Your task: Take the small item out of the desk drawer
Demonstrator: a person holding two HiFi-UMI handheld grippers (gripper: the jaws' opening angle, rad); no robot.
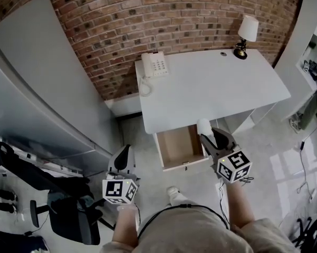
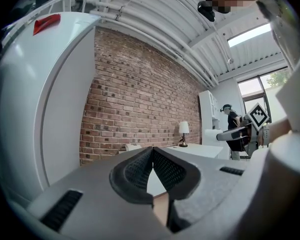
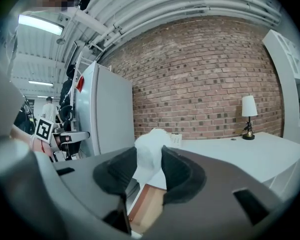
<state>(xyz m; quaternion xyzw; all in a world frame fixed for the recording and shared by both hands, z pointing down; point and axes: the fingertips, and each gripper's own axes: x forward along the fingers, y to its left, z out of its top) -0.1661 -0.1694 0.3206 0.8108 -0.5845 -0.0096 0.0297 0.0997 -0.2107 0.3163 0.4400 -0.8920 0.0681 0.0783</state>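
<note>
One white desk (image 1: 216,88) fills the upper right of the frame, with one open drawer (image 1: 179,146) below it. On top: one telephone (image 1: 154,64) and one lamp (image 1: 246,36). Two grippers show low down (left gripper (image 1: 126,149), right gripper (image 1: 208,135)), plus one small white item (image 1: 203,124) and one black chair (image 1: 68,215) at lower left.

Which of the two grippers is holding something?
The right gripper: its fingers clamp a small white item; the left gripper is shut and empty.
</note>
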